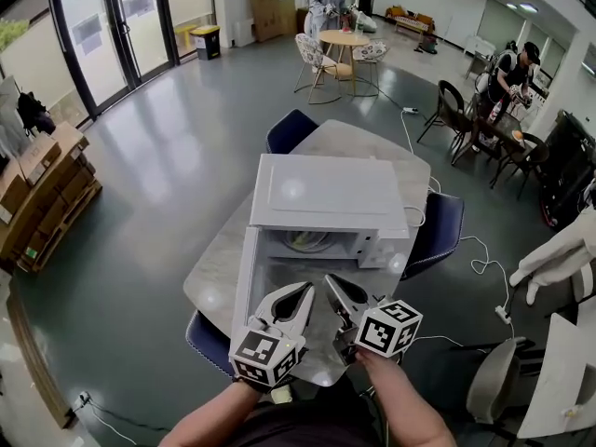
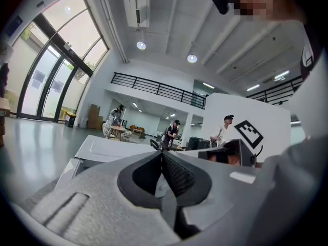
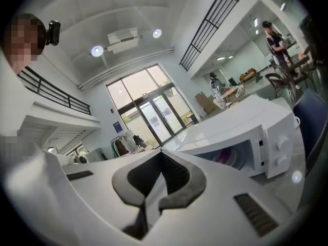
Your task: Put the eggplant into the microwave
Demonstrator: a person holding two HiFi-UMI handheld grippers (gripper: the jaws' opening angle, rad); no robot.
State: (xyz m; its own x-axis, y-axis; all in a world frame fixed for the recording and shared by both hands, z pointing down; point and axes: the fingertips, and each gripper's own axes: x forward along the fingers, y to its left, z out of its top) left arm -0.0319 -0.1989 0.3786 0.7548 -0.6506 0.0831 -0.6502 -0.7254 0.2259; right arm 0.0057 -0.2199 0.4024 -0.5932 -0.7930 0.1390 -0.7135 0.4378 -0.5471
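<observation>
The white microwave (image 1: 326, 198) stands on the marble table (image 1: 368, 142) with its door (image 1: 244, 282) swung open toward me at the left. In the right gripper view a purple eggplant (image 3: 224, 157) lies on the plate inside the microwave (image 3: 241, 137); in the head view only the plate (image 1: 307, 242) shows in the cavity. Both grippers hover side by side in front of the opening. My left gripper (image 1: 305, 289) (image 2: 162, 154) is shut with nothing between its pads. My right gripper (image 1: 331, 282) (image 3: 161, 150) is also shut and empty.
Blue chairs stand behind the table (image 1: 291, 128) and at its right (image 1: 438, 226). A cable (image 1: 480, 264) runs across the floor on the right. Cardboard boxes (image 1: 42, 194) sit by the glass doors at the left. People work at tables farther back.
</observation>
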